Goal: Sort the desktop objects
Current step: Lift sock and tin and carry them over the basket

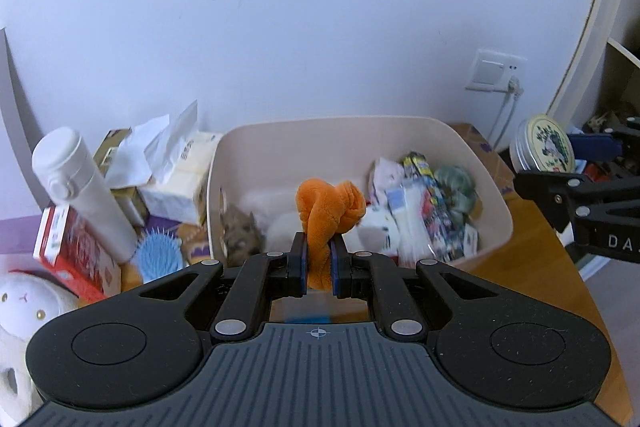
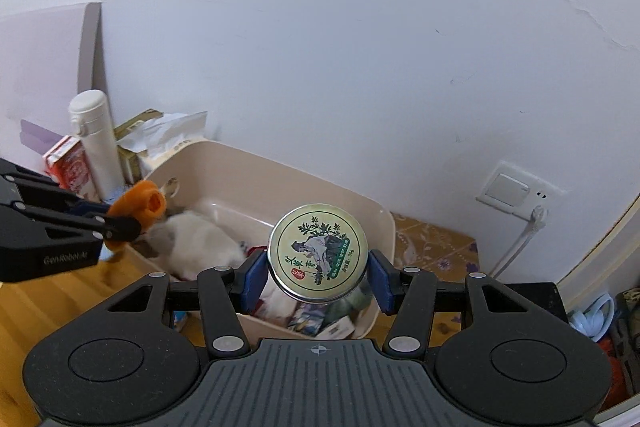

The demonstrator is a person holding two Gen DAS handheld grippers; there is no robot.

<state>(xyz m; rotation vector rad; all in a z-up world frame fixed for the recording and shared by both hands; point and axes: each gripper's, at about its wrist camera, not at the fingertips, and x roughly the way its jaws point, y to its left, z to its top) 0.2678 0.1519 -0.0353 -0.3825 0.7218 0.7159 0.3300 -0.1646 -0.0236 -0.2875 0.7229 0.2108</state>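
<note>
Left wrist view: left gripper (image 1: pixel 319 267) at lower centre, fingers clenched on an orange plush toy (image 1: pixel 329 211), knotted and soft, held above the near rim of a beige bin (image 1: pixel 496 203) that fills the middle of the frame. Toy's long axis running roughly up and down the frame, knotted bulk above the pads, a short tail hanging below them. Judged light, squashy and unbreakable; no risk of slipping, best pinched at the narrow neck under the knot, as now. Bin already holding packets, a white plush and a small brown plush. At left of frame, outside the bin: a white bottle (image 1: pixel 82 187), a red box (image 1: pixel 72 255), a tissue pack (image 1: pixel 180 179), a blue hairbrush (image 1: pixel 158 257).

Right wrist view: right gripper (image 2: pixel 318 277) at lower centre, fingers grasping a round tin (image 2: pixel 318 253) by its rim, one blue pad on each side, held over the bin's near corner with the wooden desk (image 2: pixel 48 307) at lower left. Tin tilted on edge, printed lid facing the camera, flat axis pointing back along the fingers. Judged rigid, light, smooth metal, likely slippery; safest grip across the full width of the side wall, pads square on the rim.
</note>
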